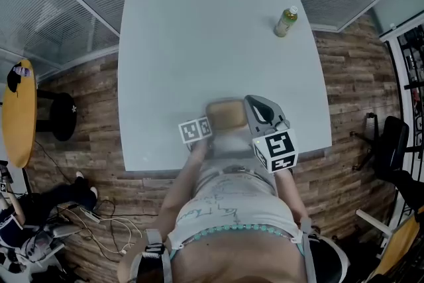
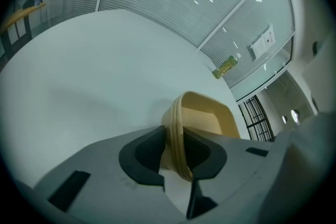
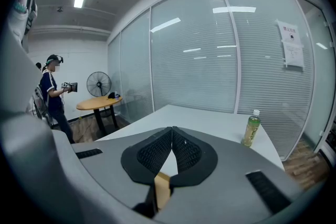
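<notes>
The white table (image 1: 199, 30) stretches wide ahead of the person. The tan tray (image 1: 225, 114) sits close to its near edge, its long axis running left to right, so that one end lies toward each hand. The left tool (image 2: 176, 147) is clamped over the tray's left rim, and the right tool (image 3: 171, 136), at the tray's right end, has its jaws met at the tips with a tan sliver of rim caught in the gap below. A green bottle (image 1: 286, 21) stands well apart, toward the far right corner.
</notes>
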The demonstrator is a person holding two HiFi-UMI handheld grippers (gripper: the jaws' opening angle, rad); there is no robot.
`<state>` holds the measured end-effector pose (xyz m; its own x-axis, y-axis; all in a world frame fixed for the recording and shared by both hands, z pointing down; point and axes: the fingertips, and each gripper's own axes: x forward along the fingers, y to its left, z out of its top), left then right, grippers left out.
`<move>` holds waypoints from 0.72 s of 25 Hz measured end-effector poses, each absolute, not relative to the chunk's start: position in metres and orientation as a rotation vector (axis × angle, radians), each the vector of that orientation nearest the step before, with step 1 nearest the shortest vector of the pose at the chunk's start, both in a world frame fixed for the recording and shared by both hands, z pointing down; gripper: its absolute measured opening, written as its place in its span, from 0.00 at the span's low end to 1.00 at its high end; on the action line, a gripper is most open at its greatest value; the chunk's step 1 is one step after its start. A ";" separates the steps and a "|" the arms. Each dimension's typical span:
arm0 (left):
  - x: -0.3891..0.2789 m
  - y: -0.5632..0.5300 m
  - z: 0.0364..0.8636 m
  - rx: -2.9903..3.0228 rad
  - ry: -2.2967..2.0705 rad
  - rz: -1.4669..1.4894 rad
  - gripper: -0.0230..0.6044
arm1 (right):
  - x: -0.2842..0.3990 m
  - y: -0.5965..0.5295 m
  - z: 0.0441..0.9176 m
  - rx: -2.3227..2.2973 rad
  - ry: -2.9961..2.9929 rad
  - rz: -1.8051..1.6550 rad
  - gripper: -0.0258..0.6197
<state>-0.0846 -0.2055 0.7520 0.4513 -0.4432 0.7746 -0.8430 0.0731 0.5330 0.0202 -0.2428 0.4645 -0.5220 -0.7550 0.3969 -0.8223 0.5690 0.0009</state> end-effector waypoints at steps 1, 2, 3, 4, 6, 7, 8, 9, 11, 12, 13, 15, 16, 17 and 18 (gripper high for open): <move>-0.085 -0.206 0.752 1.552 -1.165 0.435 0.15 | 0.020 -0.242 0.465 1.283 -2.452 0.266 0.04; -0.084 -0.206 0.752 1.549 -1.165 0.434 0.15 | 0.021 -0.242 0.465 1.282 -2.454 0.268 0.04; -0.084 -0.206 0.751 1.545 -1.163 0.433 0.15 | 0.021 -0.241 0.465 1.280 -2.455 0.268 0.04; -0.083 -0.206 0.750 1.544 -1.162 0.432 0.14 | 0.022 -0.241 0.465 1.279 -2.456 0.268 0.04; -0.083 -0.205 0.748 1.548 -1.160 0.430 0.14 | 0.022 -0.240 0.465 1.280 -2.459 0.270 0.04; -0.082 -0.206 0.747 1.552 -1.159 0.428 0.14 | 0.023 -0.240 0.465 1.283 -2.461 0.272 0.04; -0.081 -0.206 0.745 1.556 -1.158 0.422 0.14 | 0.024 -0.240 0.465 1.288 -2.462 0.274 0.04; -0.080 -0.207 0.742 1.561 -1.157 0.413 0.14 | 0.025 -0.241 0.465 1.292 -2.464 0.275 0.04; -0.078 -0.209 0.734 1.575 -1.157 0.391 0.14 | 0.027 -0.241 0.464 1.298 -2.464 0.277 0.04; -0.077 -0.211 0.729 1.587 -1.157 0.384 0.14 | 0.028 -0.241 0.463 1.299 -2.463 0.278 0.04; -0.076 -0.213 0.723 1.602 -1.157 0.381 0.14 | 0.029 -0.242 0.463 1.301 -2.462 0.278 0.04; -0.073 -0.217 0.712 1.637 -1.156 0.375 0.14 | 0.030 -0.243 0.463 1.308 -2.460 0.278 0.04; -0.072 -0.220 0.706 1.653 -1.156 0.368 0.14 | 0.031 -0.244 0.463 1.311 -2.461 0.277 0.04; -0.071 -0.222 0.700 1.666 -1.157 0.361 0.14 | 0.032 -0.244 0.462 1.313 -2.462 0.277 0.04; -0.070 -0.223 0.694 1.677 -1.158 0.354 0.14 | 0.033 -0.244 0.463 1.313 -2.462 0.277 0.04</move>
<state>-0.0696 -0.2231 0.6941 0.4934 -0.5204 0.6969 -0.8211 -0.0143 0.5706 0.0326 -0.2439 0.4625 -0.5174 -0.7661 0.3812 -0.8318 0.5550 -0.0136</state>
